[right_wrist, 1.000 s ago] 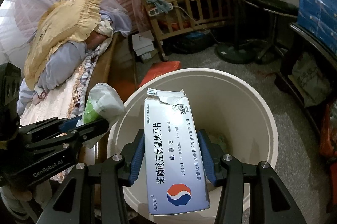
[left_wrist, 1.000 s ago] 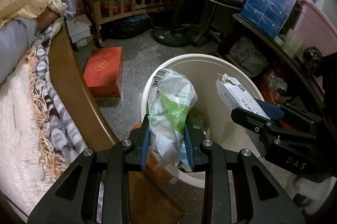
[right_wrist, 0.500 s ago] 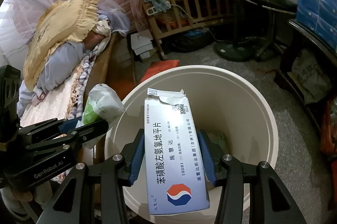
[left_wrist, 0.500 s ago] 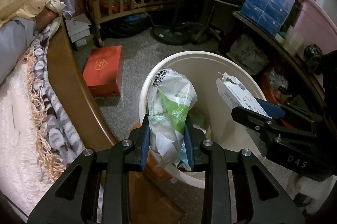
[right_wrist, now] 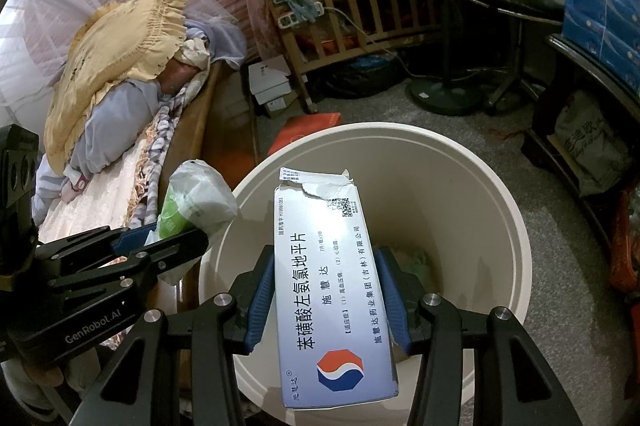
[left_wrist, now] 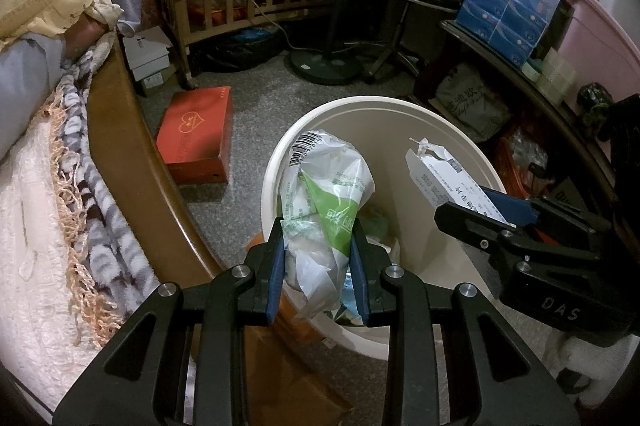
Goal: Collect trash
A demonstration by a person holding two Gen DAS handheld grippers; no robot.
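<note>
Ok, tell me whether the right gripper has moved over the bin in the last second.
Yes, slightly: in the right wrist view the white bin rim sits lower and further left, so the right gripper crept forward, medicine box clamped.

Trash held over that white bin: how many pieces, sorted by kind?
Crumpled plastic wrapper, in the left gripper: 1
Torn medicine box, in the right gripper: 1
Total: 2, both held above the white bin

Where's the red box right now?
In the left wrist view, the red box lies on the floor left of the white bin, beside the wooden bed frame.
</note>
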